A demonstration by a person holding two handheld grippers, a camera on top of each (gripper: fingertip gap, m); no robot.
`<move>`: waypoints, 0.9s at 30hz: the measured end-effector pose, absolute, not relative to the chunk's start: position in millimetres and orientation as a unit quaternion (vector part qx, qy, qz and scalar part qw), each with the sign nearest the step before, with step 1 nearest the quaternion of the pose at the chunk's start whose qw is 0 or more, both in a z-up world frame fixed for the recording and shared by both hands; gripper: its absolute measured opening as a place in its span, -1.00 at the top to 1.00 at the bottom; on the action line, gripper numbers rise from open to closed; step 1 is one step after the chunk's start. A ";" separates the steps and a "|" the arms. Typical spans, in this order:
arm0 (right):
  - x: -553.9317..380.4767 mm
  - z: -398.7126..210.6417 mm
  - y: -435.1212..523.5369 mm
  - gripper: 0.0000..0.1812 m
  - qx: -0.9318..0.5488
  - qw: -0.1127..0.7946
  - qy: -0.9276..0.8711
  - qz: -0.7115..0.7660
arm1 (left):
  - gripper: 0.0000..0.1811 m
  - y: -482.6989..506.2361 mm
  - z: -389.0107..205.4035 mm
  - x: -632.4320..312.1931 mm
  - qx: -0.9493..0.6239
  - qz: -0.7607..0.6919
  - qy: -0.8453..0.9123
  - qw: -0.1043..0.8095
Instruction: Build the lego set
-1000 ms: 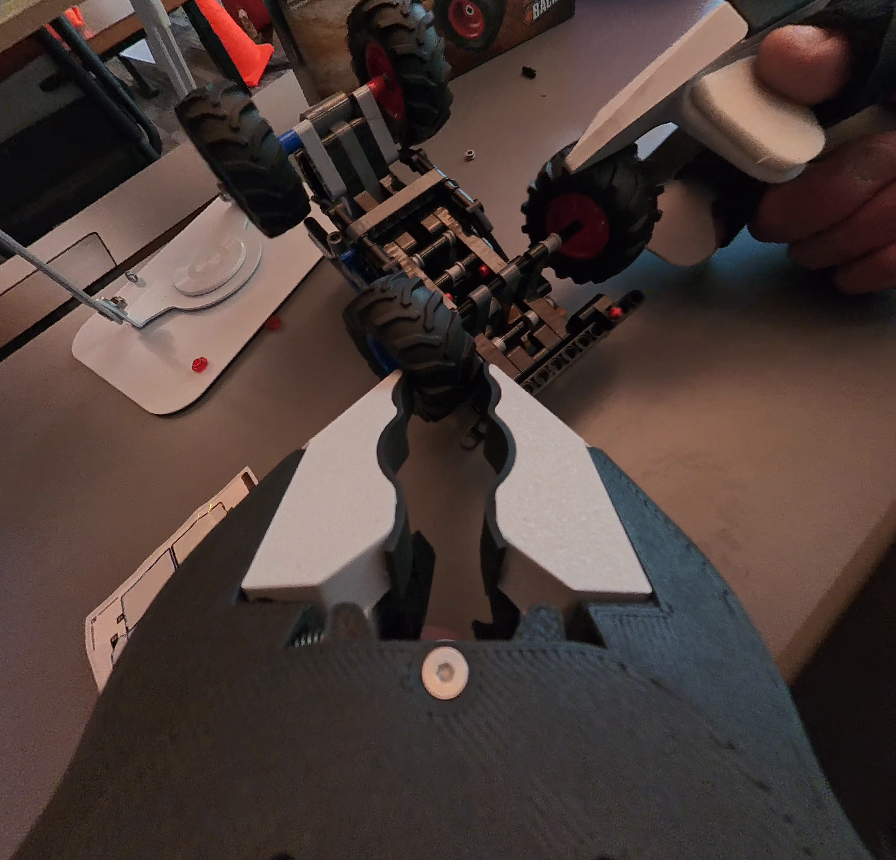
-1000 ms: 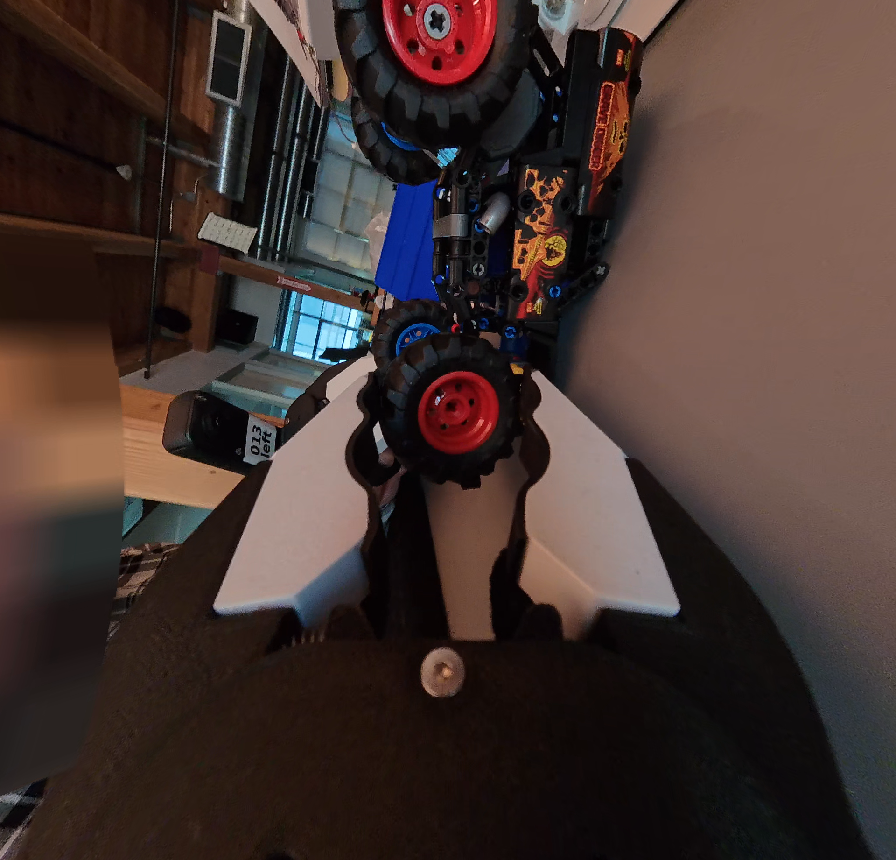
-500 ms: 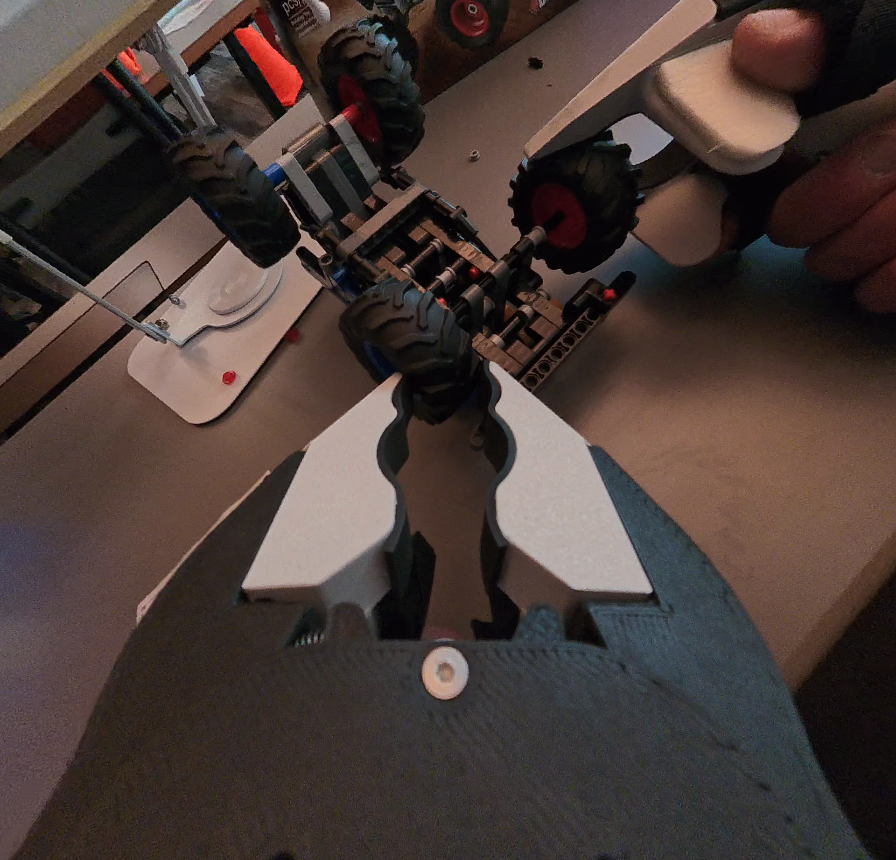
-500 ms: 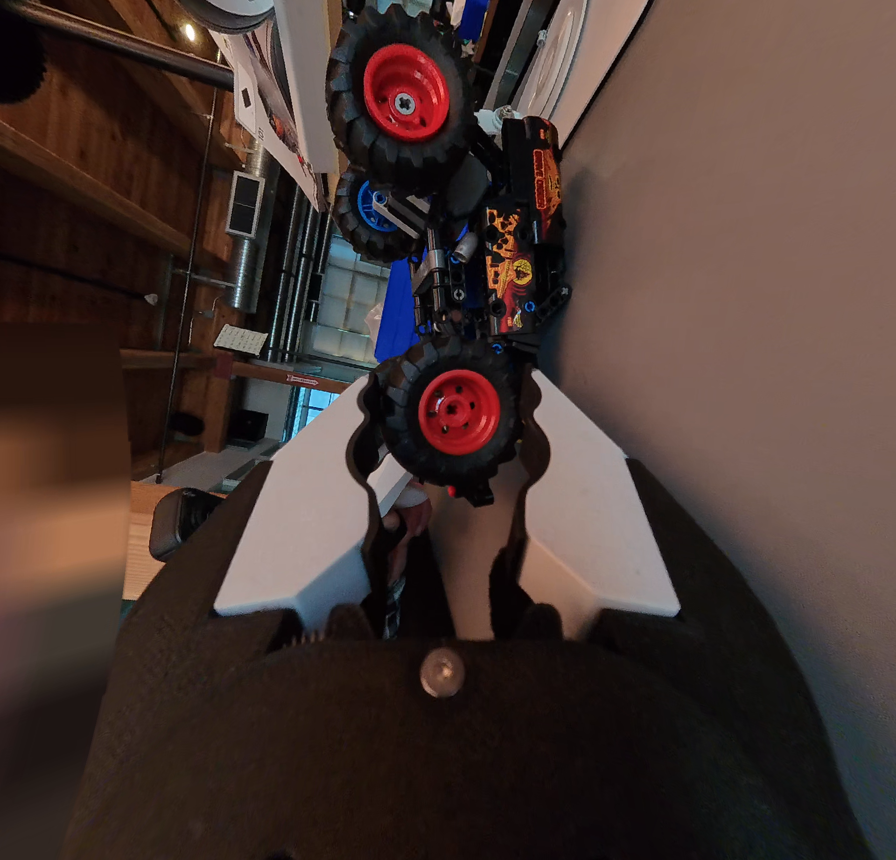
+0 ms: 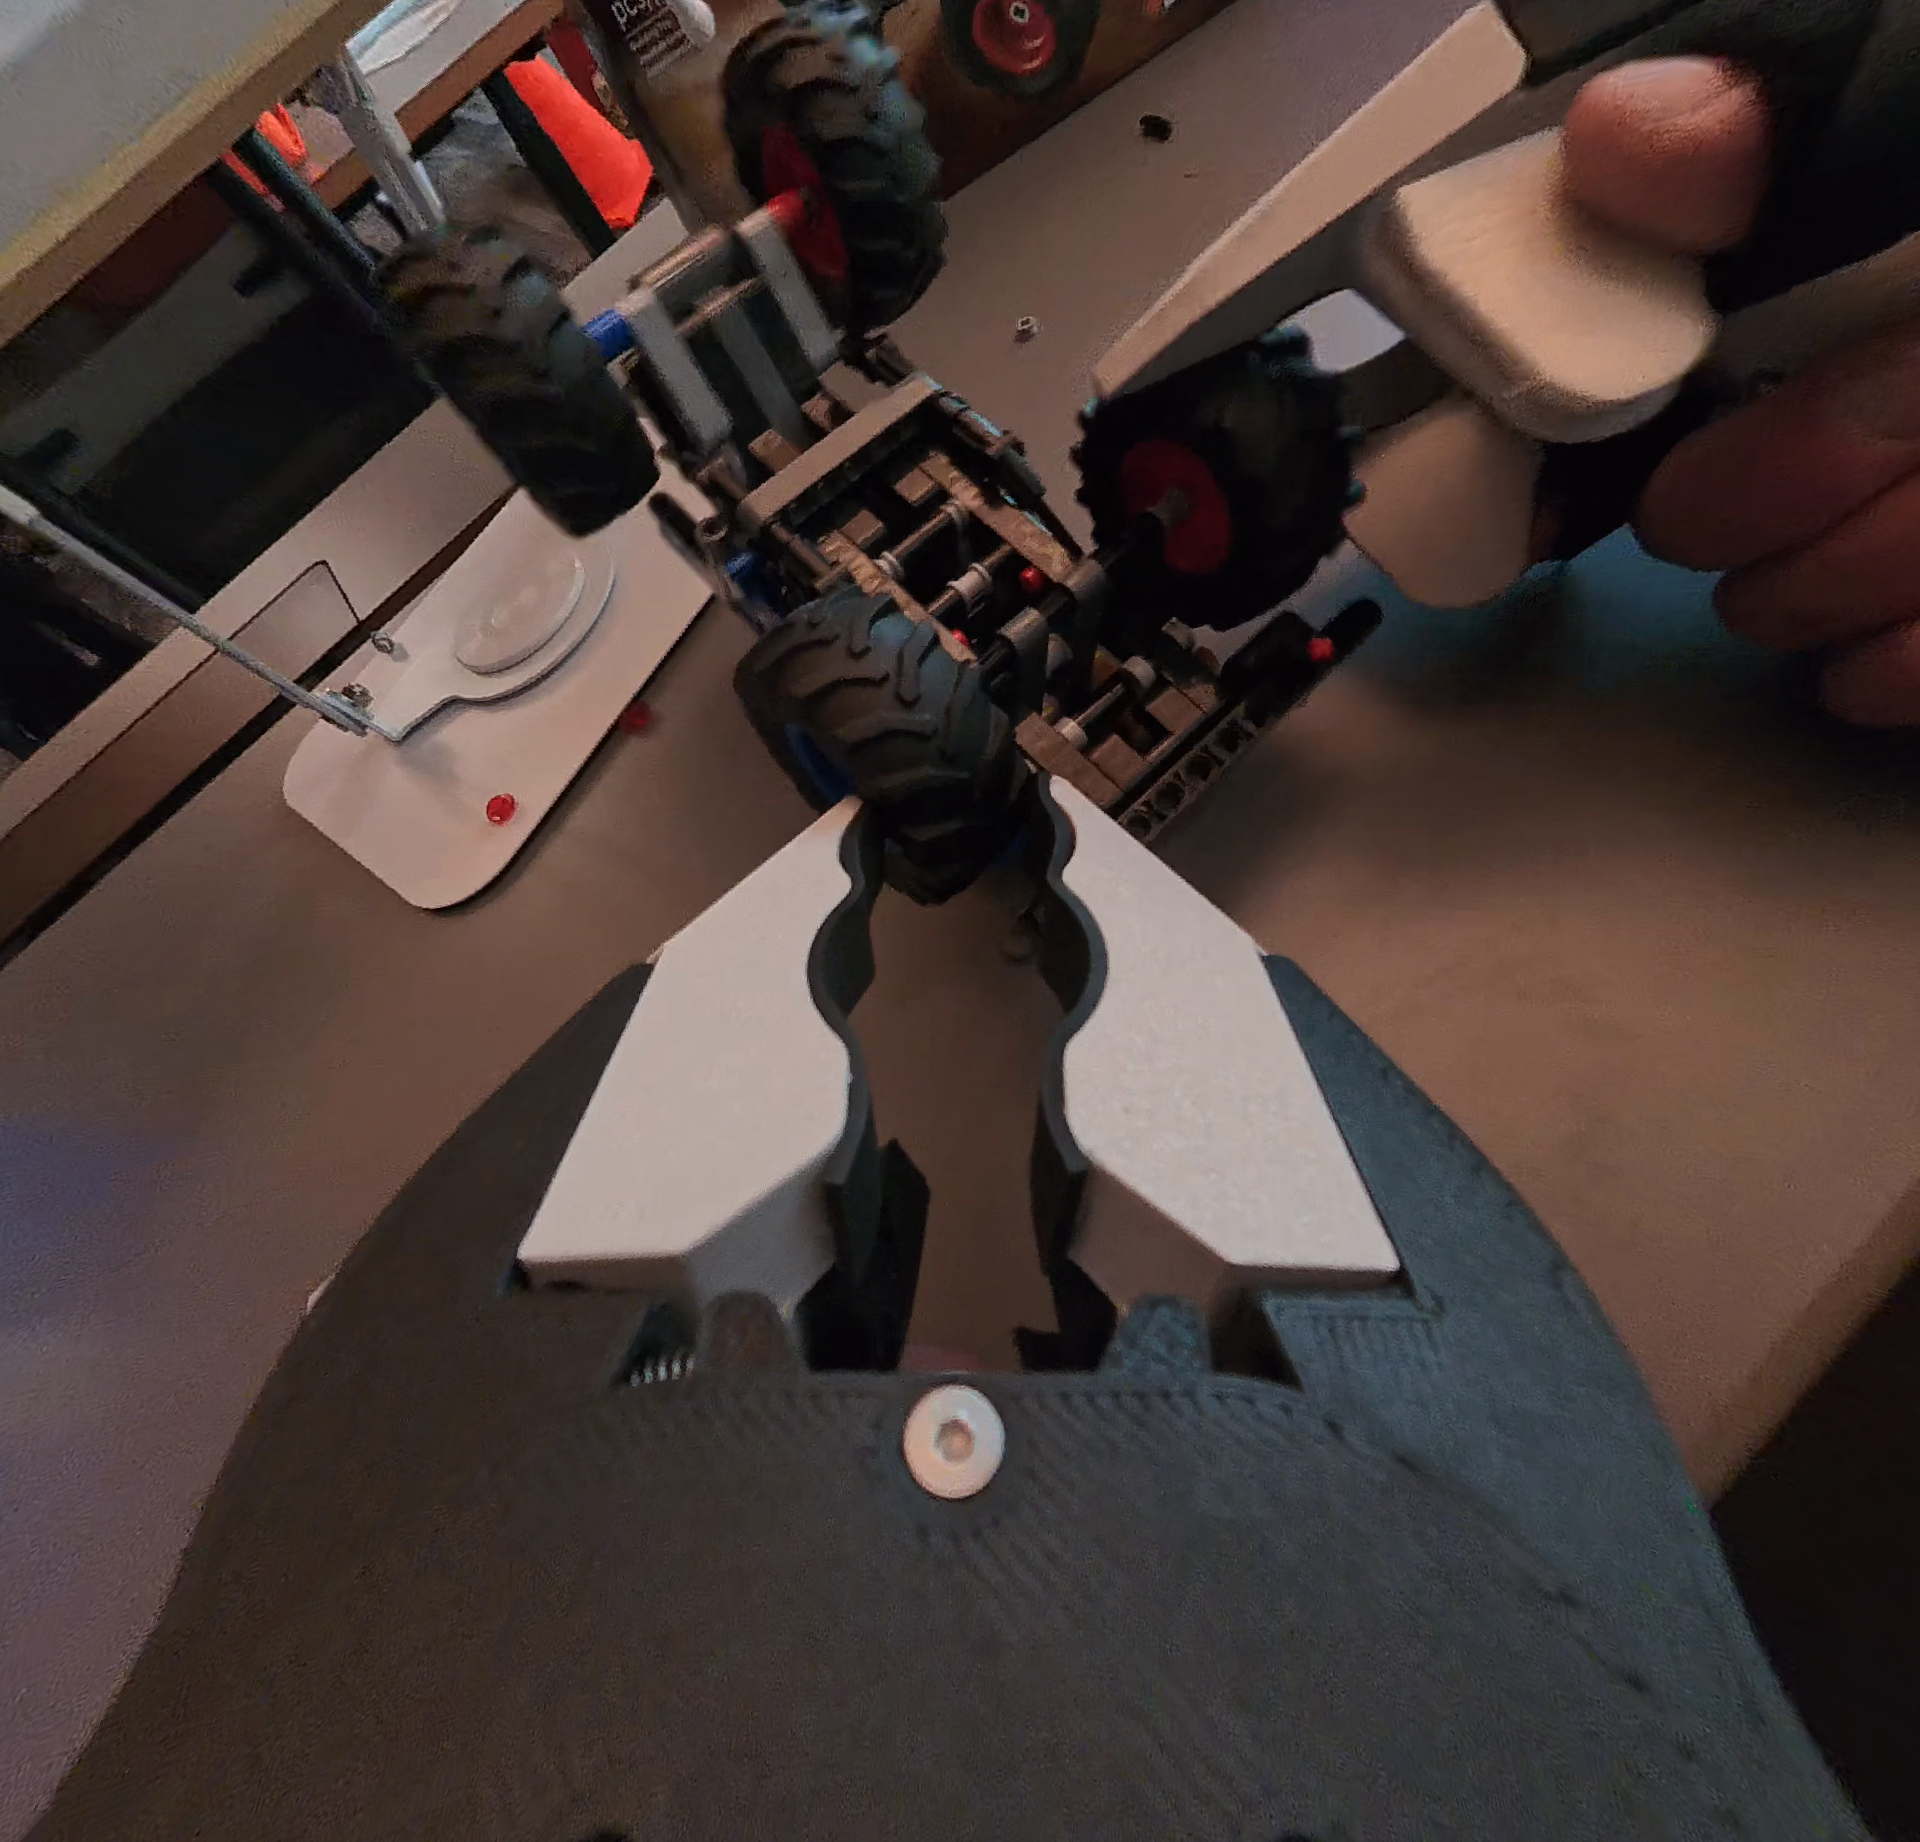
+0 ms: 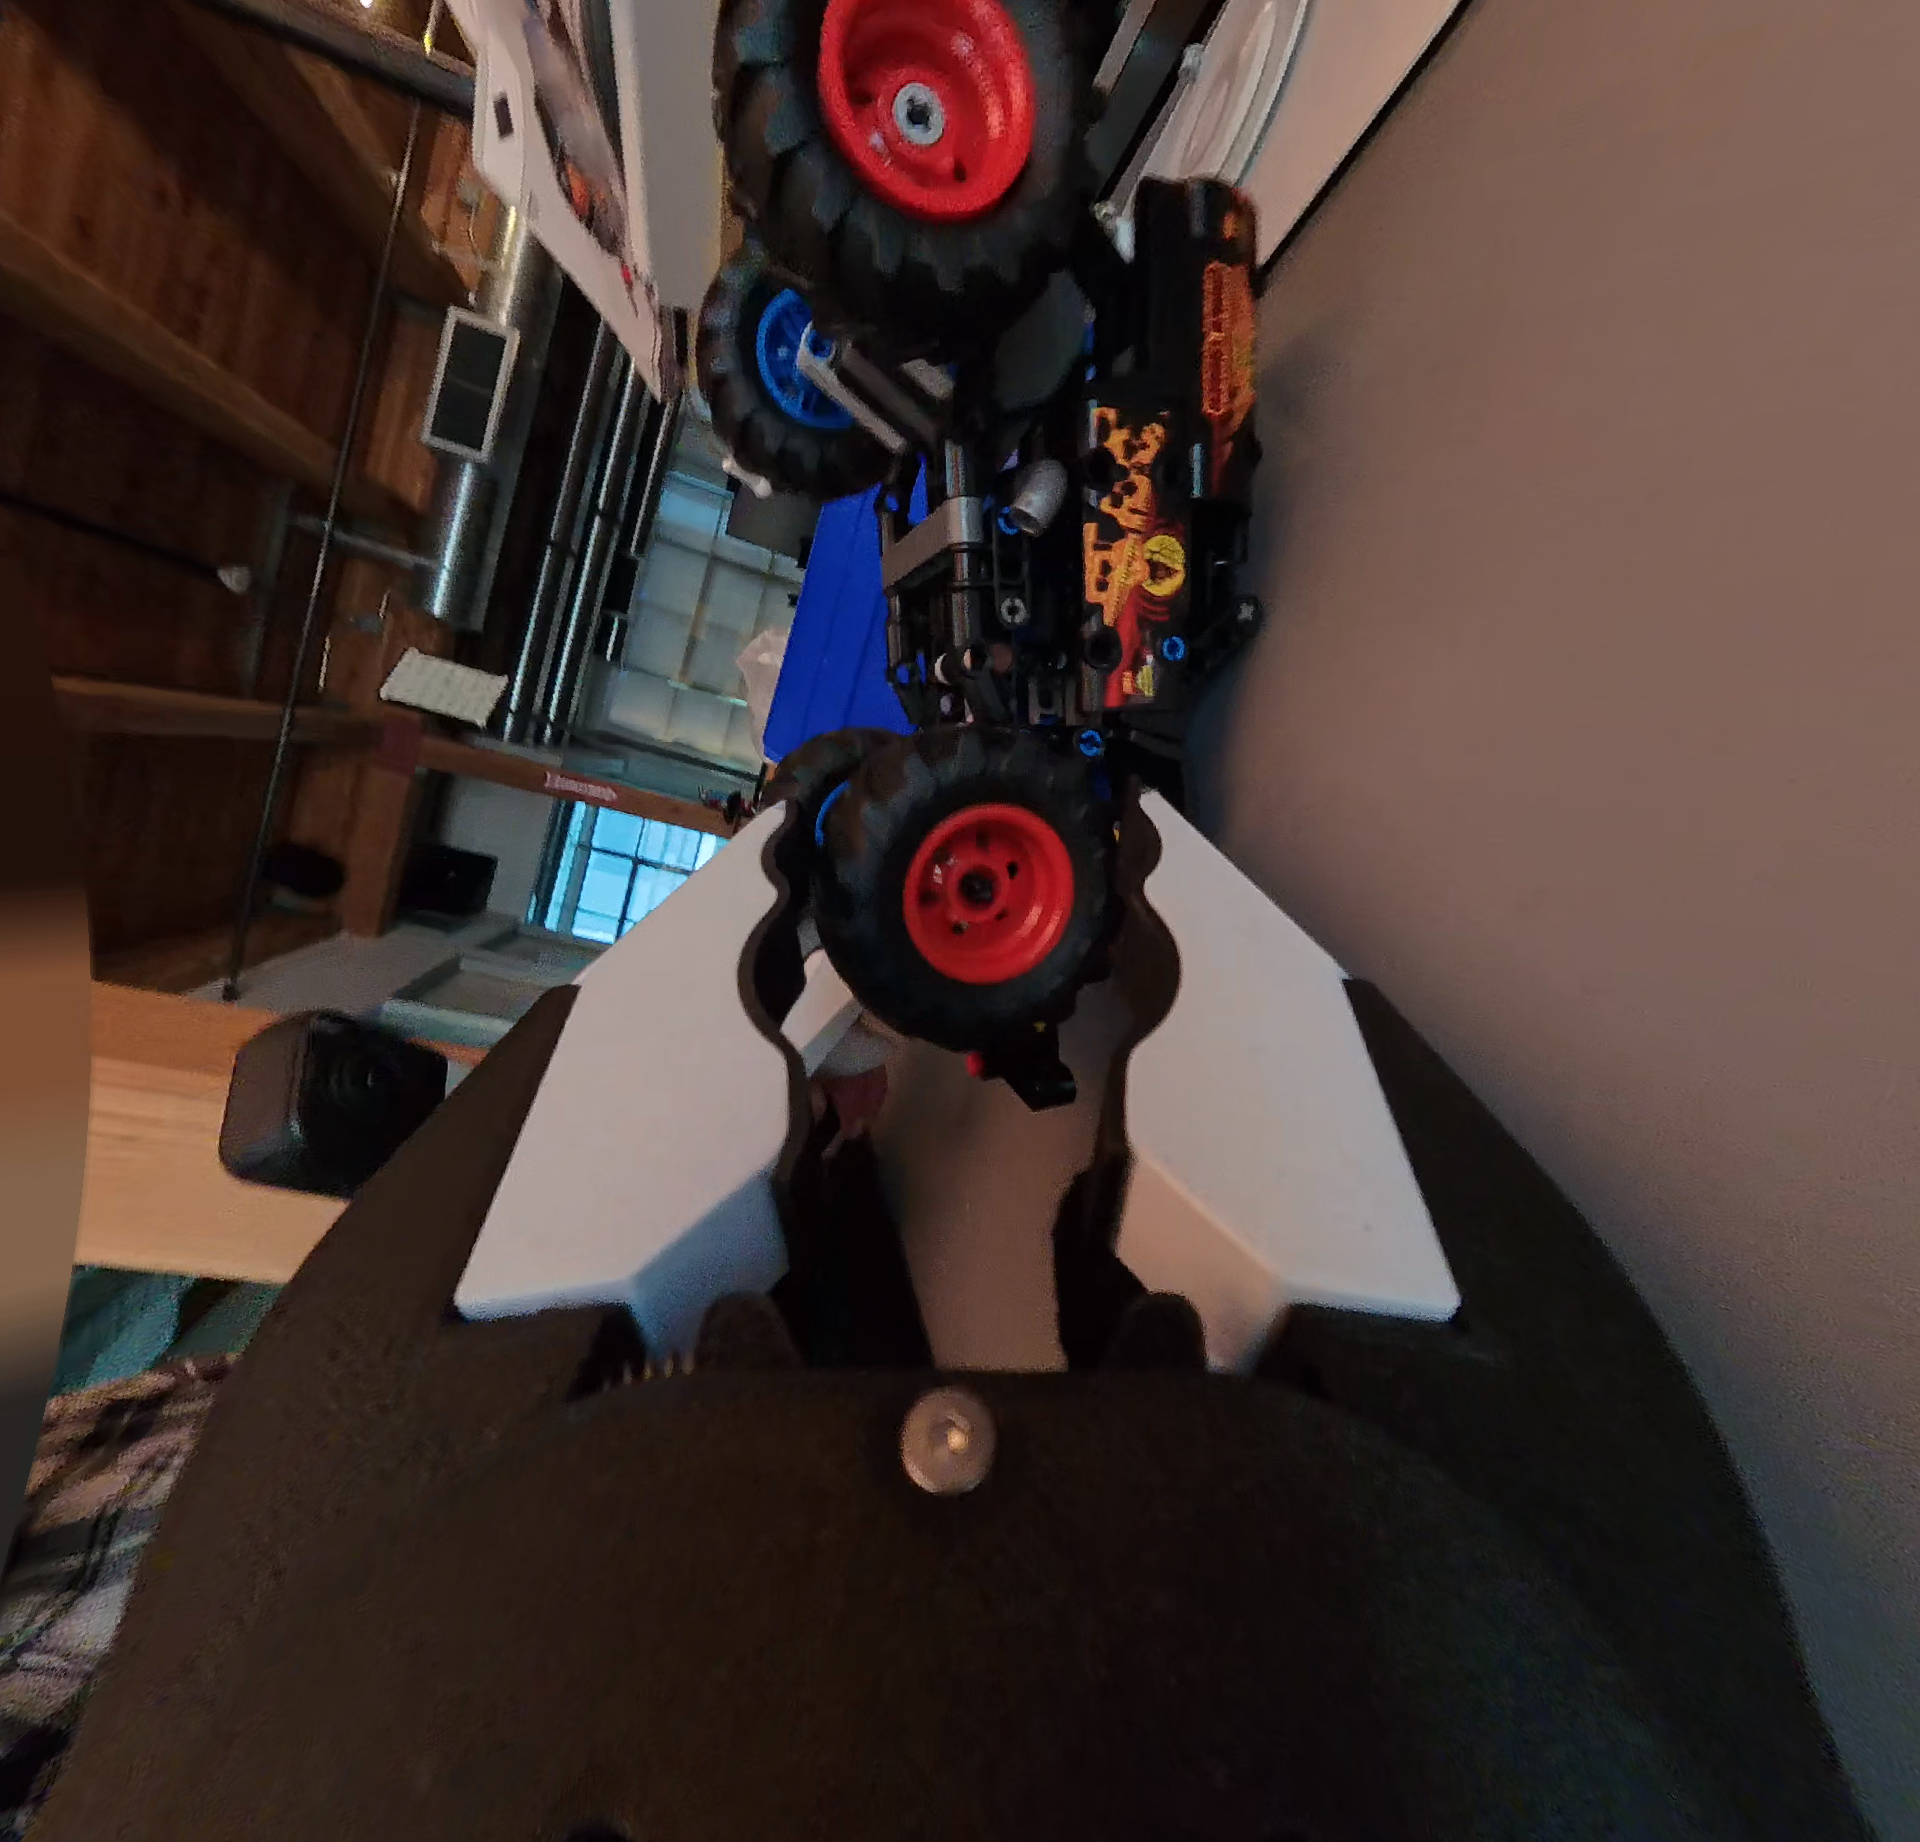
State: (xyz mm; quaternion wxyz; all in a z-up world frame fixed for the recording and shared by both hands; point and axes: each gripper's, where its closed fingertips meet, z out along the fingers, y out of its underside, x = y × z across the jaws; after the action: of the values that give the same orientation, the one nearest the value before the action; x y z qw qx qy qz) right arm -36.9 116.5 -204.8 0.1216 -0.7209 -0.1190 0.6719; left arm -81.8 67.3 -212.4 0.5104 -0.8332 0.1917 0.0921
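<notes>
— Looking from the left side first, what room is there on the desk?

— At the far left lies a white flat plate with a small red piece on it, and a second red piece lies just beside its edge. The desk edge runs along the left behind this plate. Near the camera, to the left and the right of the left gripper, the desk surface is bare. At the far side stands a cardboard box, with a small dark piece on the desk near it.

— And the lego truck?

— It is upside down in the middle: the grey and black underside faces up and its body side is toward the desk. In the right wrist view the body is black with orange and yellow flame stickers. The tyres are black and knobby; two hubs are red, and two are blue.

— Which way does it point?

— Its long axis runs from the near centre away to the upper left. I cannot tell which end is the front.

— The grippers?

— The left gripper is clamped on the near wheel, the tyre pinched between the fingertips. The right gripper grips the red-hubbed wheel on the right side; its jaws sit on both sides of the tyre. A hand holds this gripper at the far right.
</notes>
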 end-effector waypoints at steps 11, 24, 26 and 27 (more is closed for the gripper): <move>8.0 -171.0 150.5 0.42 -0.724 0.222 -0.305 0.578 | 0.71 70.1 -216.7 -99.4 -0.857 -0.010 0.114 0.502; 11.9 -194.7 236.8 0.64 -0.732 0.316 -0.480 0.365 | 0.72 71.5 -216.9 -114.5 -0.851 -0.166 0.022 0.497; 10.3 -200.9 244.4 0.71 -0.728 0.317 -0.495 0.353 | 0.72 72.7 -216.4 -115.3 -0.848 -0.173 0.020 0.500; 10.3 -205.0 249.3 0.73 -0.725 0.322 -0.508 0.336 | 0.72 73.3 -216.3 -115.3 -0.848 -0.173 0.020 0.501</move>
State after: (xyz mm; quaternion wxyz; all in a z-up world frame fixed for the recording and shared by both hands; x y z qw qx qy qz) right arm 10.3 249.3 -205.0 0.3216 -0.7250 -0.5079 0.3362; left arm -115.3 73.3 -216.3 0.5013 -0.8476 0.0196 -0.1731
